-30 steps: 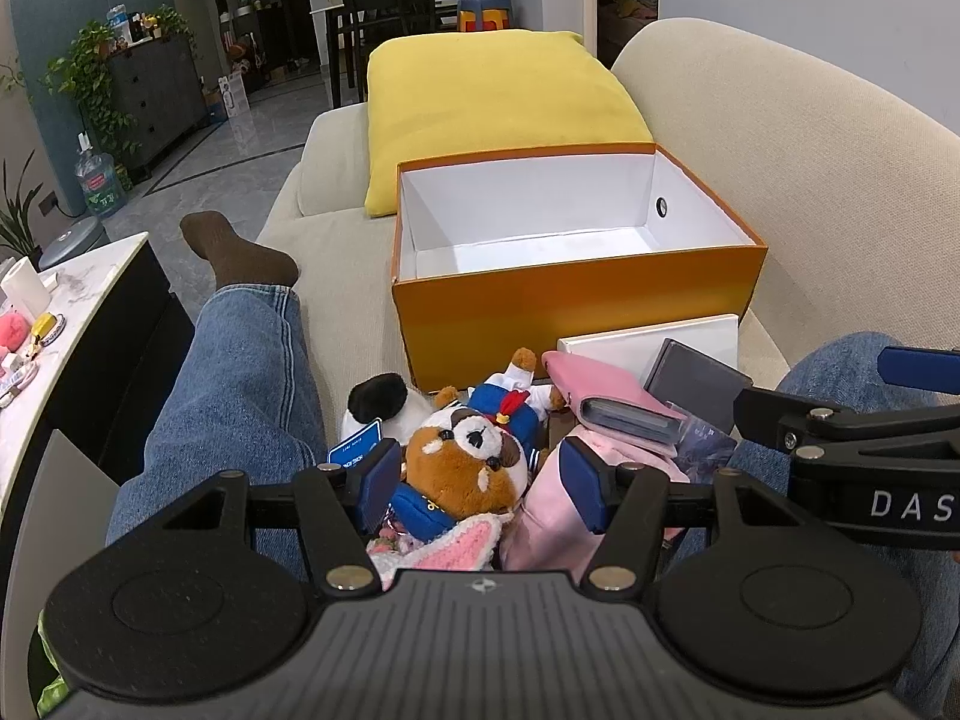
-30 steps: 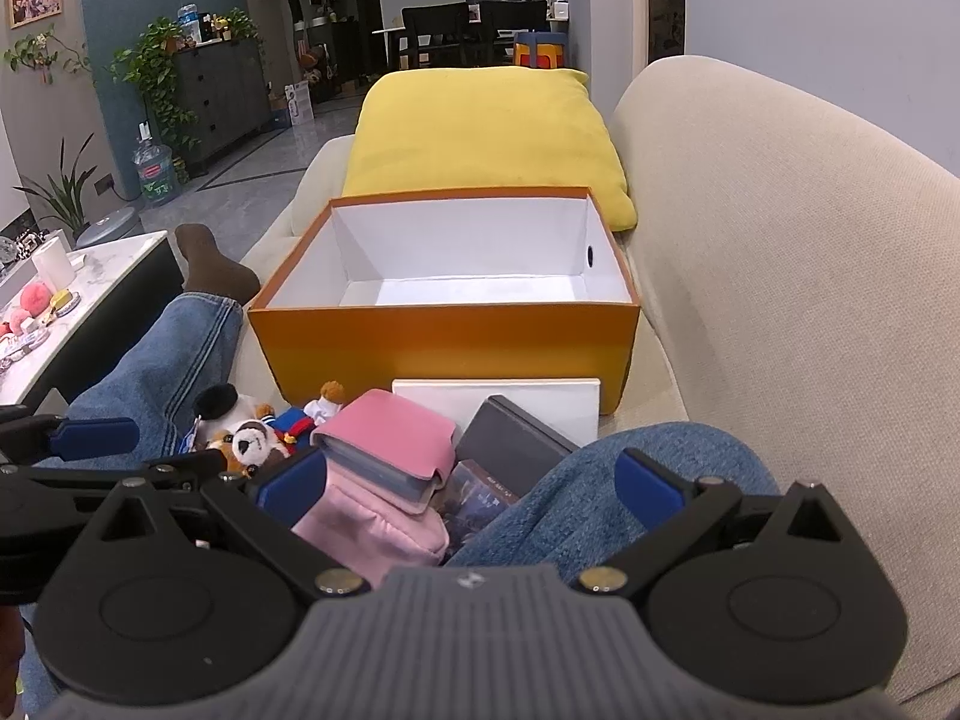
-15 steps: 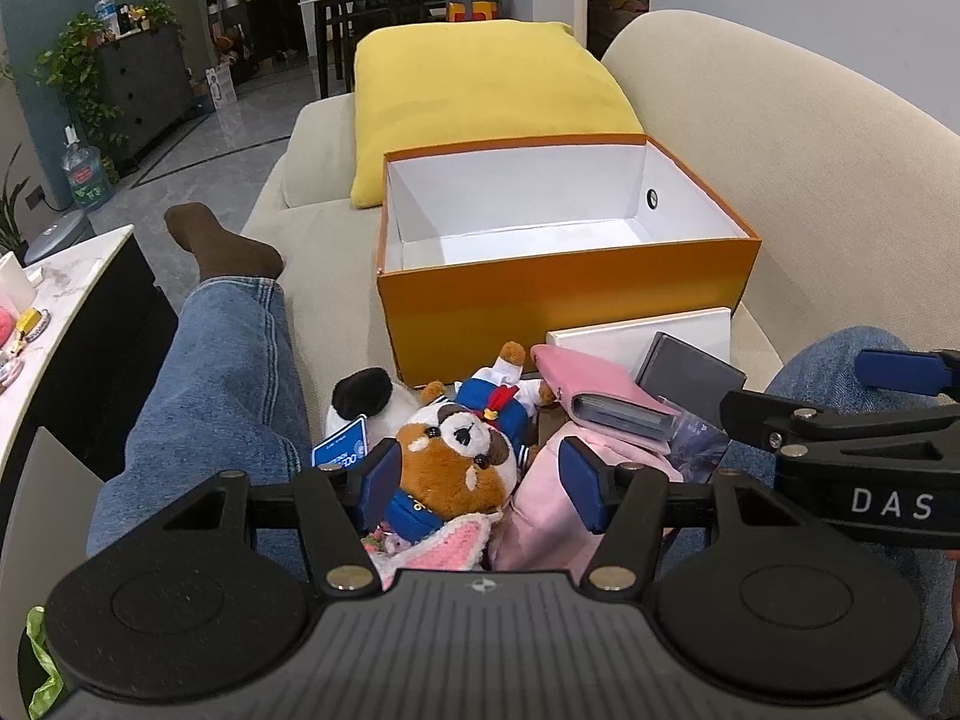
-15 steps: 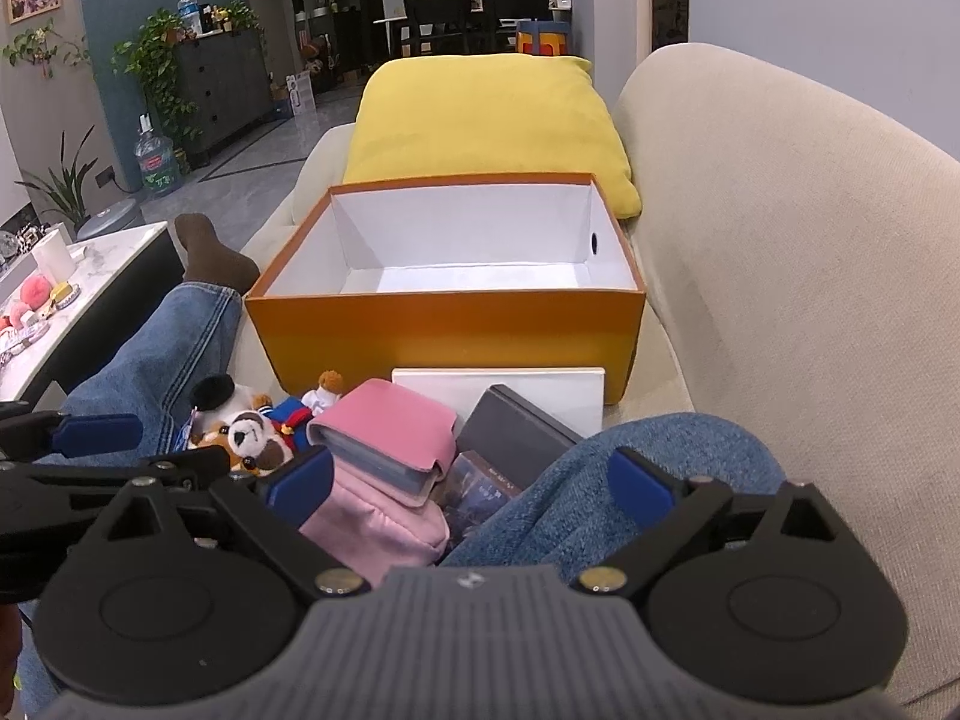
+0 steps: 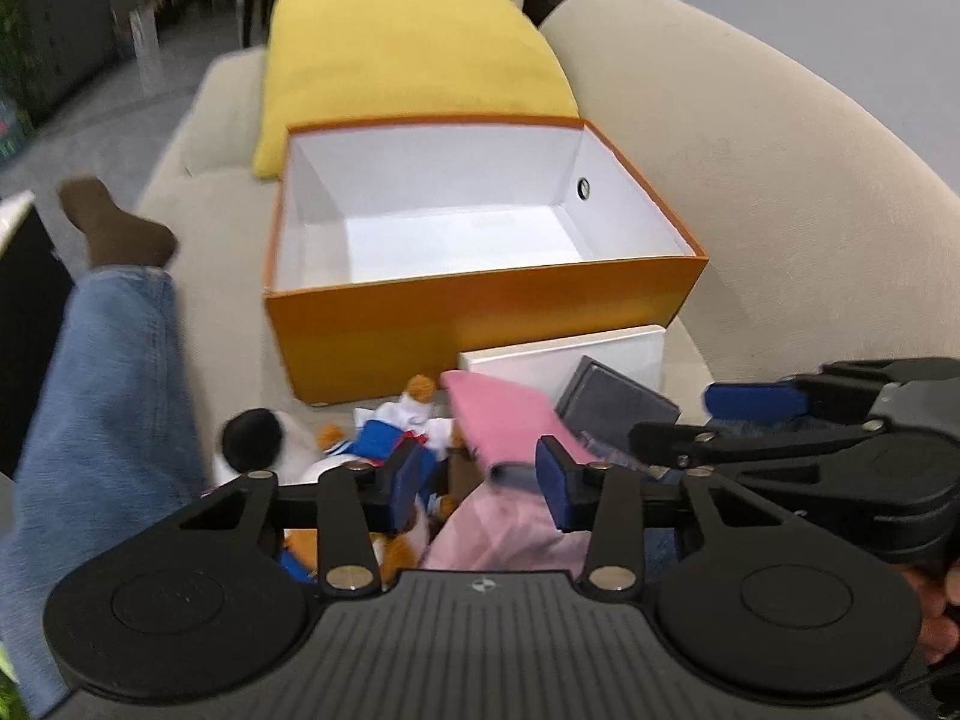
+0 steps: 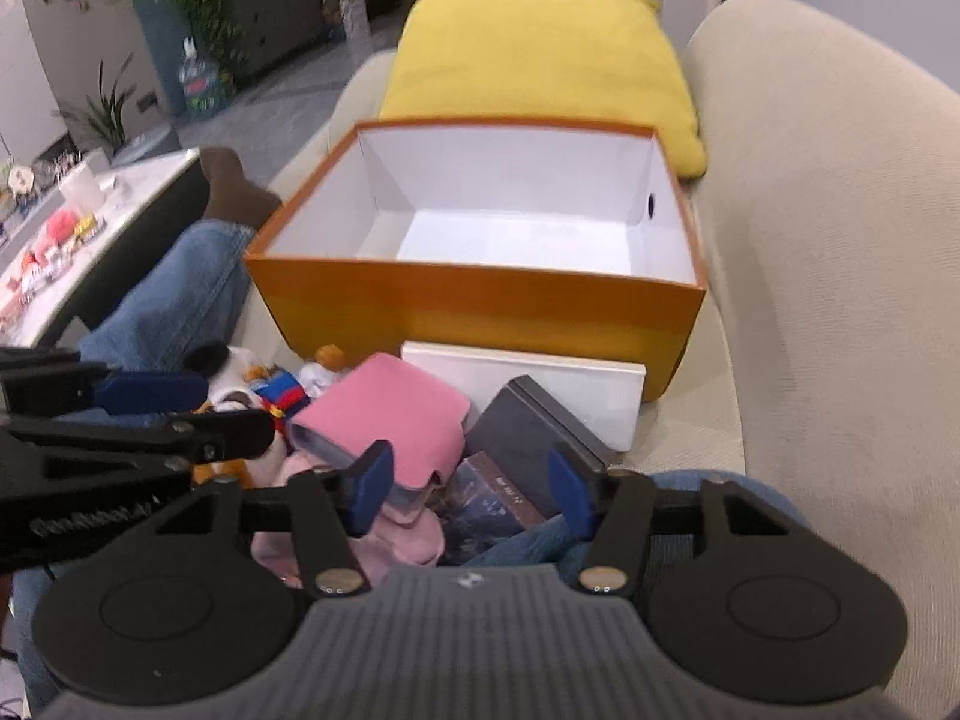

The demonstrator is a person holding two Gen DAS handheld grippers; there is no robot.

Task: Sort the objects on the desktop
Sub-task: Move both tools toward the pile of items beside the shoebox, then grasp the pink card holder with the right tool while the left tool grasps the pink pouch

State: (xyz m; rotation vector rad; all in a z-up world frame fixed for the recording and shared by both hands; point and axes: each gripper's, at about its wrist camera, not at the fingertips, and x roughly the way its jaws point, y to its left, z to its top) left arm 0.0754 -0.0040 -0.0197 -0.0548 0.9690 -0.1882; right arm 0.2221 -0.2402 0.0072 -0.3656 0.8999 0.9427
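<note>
An open orange box with a white inside stands on the sofa. In front of it lies a pile: a pink case, a dark grey box, a flat white box and plush toys. My left gripper hovers low over the pink case's near end, its jaws closing with that end between the pads, untouched. My right gripper is closing over the pink case corner and a dark booklet, pressing neither. The orange box is empty.
A yellow pillow lies behind the box. The sofa back rises on the right. A person's jeans-clad leg stretches along the left, a knee sits under my right gripper. A cluttered low table stands far left.
Both grippers pushed forward and tipped down toward the pile. The left one shifted from the brown plush toy to the pink case. Both pairs of jaws narrowed.
</note>
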